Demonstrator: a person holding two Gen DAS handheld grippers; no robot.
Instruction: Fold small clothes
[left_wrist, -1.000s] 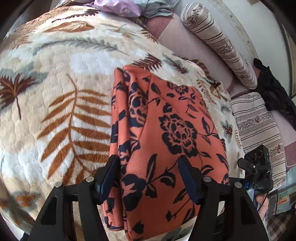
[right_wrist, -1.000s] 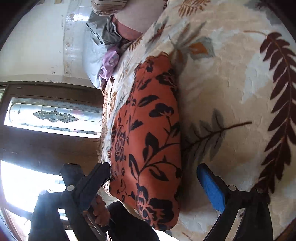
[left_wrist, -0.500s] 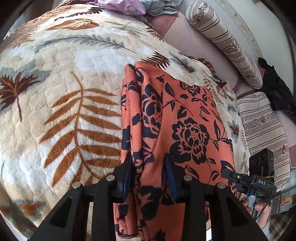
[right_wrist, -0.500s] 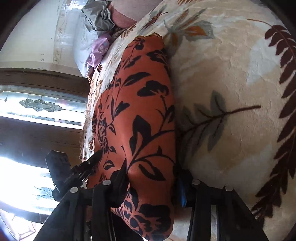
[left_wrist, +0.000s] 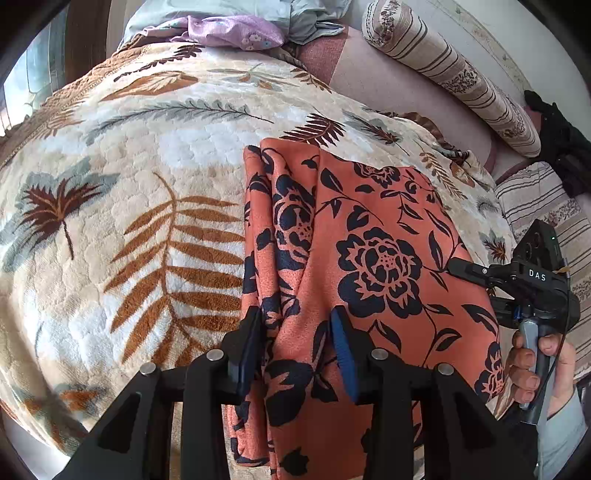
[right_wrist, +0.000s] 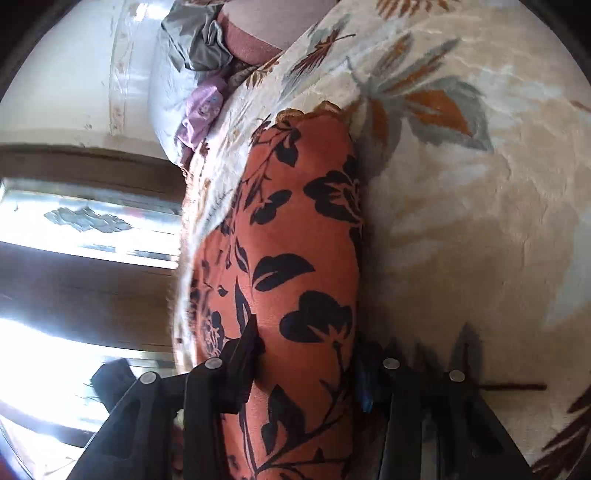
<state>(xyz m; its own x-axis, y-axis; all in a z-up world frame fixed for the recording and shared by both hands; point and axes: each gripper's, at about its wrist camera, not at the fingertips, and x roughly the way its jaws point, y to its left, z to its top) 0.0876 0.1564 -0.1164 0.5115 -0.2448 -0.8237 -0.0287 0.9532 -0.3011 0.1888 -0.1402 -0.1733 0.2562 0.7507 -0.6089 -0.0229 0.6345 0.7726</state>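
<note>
On the left of the left wrist view the leaf-print blanket (left_wrist: 122, 229) lies bare over the bed, its lower edge cut off by the lens rim. Right of it lies the folded orange floral garment (left_wrist: 369, 236), running from mid-blanket to the near edge, where its end drops out of frame. The left gripper (left_wrist: 299, 347) has its fingers clamped on the bunched left-hand folds; its jaws have just been opening slightly after closing, cloth pinched between them. A second ago they straddled the garment loosely. Farther right, the right gripper (left_wrist: 517, 280) shows only partly, a hand (left_wrist: 532, 365) wrapped around its handle; its fingertips are hidden behind cloth. A striped bolster (left_wrist: 450, 74) lies at the top right.

The right wrist view is blurred. A bright window (right_wrist: 74, 229) fills the left; the garment (right_wrist: 295, 258) stands in the middle between the fingers, which are pressed onto its near end. A second ago they stood wide apart.
</note>
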